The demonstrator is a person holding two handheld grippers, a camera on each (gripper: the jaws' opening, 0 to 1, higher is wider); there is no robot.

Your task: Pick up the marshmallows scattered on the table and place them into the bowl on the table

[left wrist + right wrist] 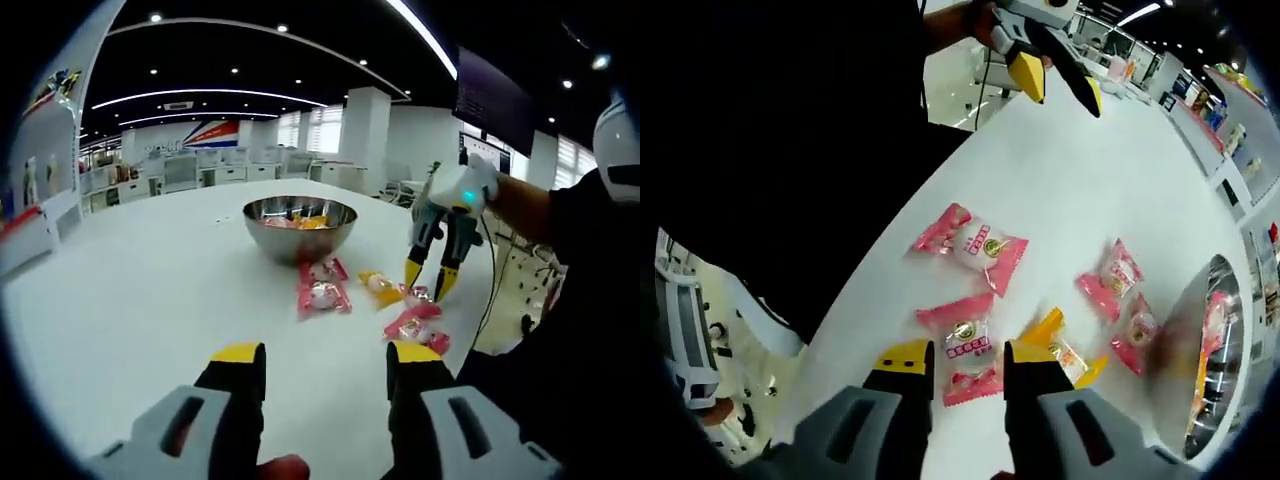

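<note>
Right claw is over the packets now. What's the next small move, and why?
Probably lower the right claw a little and shut it on the pink marshmallow packet right ahead of its tips. The jaws stand open, nothing is between them yet, and that packet lies flat on the table, apart from the orange packet beside it. The bowl is close for the drop.

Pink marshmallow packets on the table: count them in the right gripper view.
5: one pink plastic packet alone, two beside the round steel bowl, two overlapping by the jaws; others possibly hidden.
</note>
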